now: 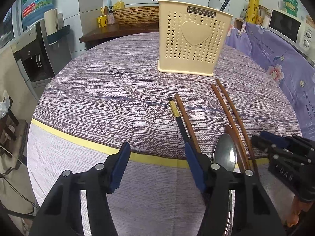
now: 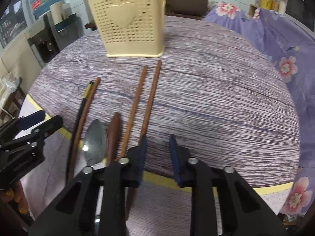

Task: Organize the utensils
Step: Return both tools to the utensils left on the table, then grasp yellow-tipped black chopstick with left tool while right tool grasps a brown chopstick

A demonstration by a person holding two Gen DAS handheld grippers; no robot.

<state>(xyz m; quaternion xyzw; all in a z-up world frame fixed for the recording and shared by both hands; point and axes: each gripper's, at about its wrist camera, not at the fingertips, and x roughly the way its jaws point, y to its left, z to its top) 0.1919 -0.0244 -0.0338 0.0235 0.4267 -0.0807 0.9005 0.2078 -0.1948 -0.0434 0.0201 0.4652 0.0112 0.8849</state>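
A cream perforated utensil holder [image 1: 194, 39] stands at the far side of the round table; it also shows in the right wrist view [image 2: 128, 21]. In front lie a black-and-gold chopstick [image 1: 178, 119] beside a brown one [image 1: 187, 120], a pair of brown chopsticks [image 1: 229, 110], a metal spoon [image 1: 225, 154] and a wooden utensil [image 2: 114, 135]. My left gripper [image 1: 157, 165] is open and empty, left of the spoon. My right gripper [image 2: 157, 153] is open and empty, its left finger over a brown chopstick [image 2: 151, 96].
A purple floral cloth [image 1: 279, 59] drapes at the right. A water dispenser [image 1: 33, 45] stands at the left. A wooden shelf with bottles [image 1: 118, 19] and a microwave [image 1: 289, 29] sit behind. A yellow stripe [image 1: 82, 139] crosses the tablecloth.
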